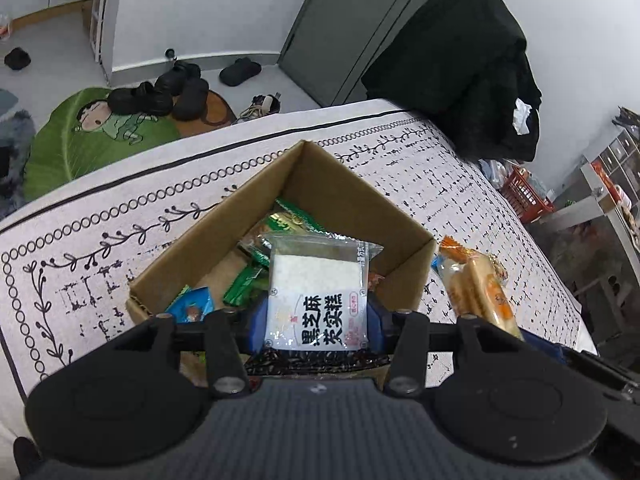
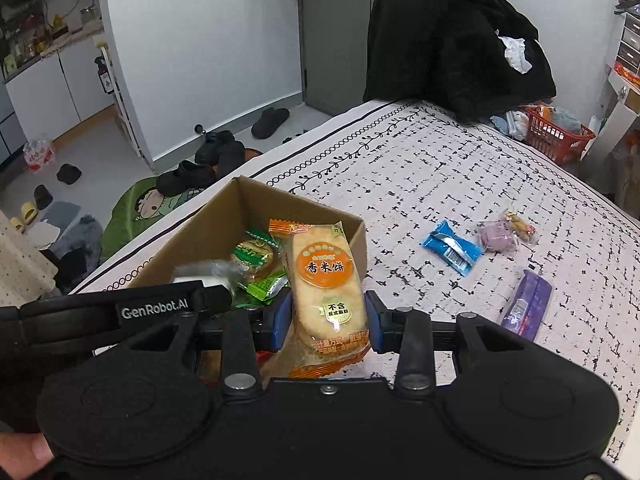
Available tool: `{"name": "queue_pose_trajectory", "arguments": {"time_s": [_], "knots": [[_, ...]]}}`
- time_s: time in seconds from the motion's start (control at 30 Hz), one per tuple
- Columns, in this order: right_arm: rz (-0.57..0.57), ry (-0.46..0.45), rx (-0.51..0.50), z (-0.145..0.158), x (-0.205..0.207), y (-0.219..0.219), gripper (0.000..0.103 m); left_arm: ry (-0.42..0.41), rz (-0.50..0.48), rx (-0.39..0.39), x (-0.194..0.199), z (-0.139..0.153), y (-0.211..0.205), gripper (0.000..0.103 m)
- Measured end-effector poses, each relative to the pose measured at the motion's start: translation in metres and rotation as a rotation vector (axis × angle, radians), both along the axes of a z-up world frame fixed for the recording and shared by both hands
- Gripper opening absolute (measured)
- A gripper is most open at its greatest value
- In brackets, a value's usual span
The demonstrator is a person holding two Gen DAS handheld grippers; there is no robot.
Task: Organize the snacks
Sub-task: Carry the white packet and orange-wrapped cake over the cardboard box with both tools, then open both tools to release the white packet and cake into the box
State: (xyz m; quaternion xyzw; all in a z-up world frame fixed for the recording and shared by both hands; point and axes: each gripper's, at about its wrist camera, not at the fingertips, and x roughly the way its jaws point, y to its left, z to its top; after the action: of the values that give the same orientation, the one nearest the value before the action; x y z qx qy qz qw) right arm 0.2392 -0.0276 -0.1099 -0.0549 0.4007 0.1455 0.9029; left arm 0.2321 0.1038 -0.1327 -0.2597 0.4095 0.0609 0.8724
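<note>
We hold a clear packet of white cake with black characters [image 1: 318, 300] in the left gripper [image 1: 316, 316], whose blue pads are closed against its two sides; it hangs over the near part of the open cardboard box [image 1: 224, 216]. In the right gripper [image 2: 329, 320] we clamp an orange rice-cracker packet [image 2: 326, 288] the same way, pads pressing both long edges, the packet standing upright just over the box's near right corner. From the left wrist view that cracker packet [image 1: 476, 284] appears beside the box's right wall, and from the right wrist view the left gripper's black body [image 2: 132, 308] crosses in front of the box with the white packet blurred at its tip.

Inside the box lie green wrappers [image 1: 244, 280] and a blue one [image 1: 192, 306]. The box sits on a table under a white cloth with black marks and a vine border [image 2: 400, 168]. Still on the cloth, well right of the box, lie a blue packet [image 2: 452, 248], a pale purple packet [image 2: 498, 236], a small mixed-colour packet [image 2: 520, 224] touching it, and a purple wrapper [image 2: 526, 306] nearer us.

Beyond the table's far end a black coat [image 2: 452, 40] hangs, with a red basket [image 2: 558, 138] to its right. Dark slippers [image 1: 160, 96] and a green leaf-shaped mat [image 1: 80, 140] lie on the floor.
</note>
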Motion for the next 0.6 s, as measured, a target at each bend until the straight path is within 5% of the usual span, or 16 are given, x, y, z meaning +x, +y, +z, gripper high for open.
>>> {"name": "queue_pose_trajectory", "arguments": {"time_s": [0.27, 0.6], "knots": [[-0.021, 0.044, 0.024, -0.012, 0.0, 0.014, 0.038, -0.046, 0.057, -0.037, -0.01, 0.009, 0.02, 0.058], [-0.031, 0.067, 0.051, -0.011, -0.007, 0.014, 0.054, -0.055, 0.138, -0.061, -0.018, 0.015, 0.038, 0.076]]}}
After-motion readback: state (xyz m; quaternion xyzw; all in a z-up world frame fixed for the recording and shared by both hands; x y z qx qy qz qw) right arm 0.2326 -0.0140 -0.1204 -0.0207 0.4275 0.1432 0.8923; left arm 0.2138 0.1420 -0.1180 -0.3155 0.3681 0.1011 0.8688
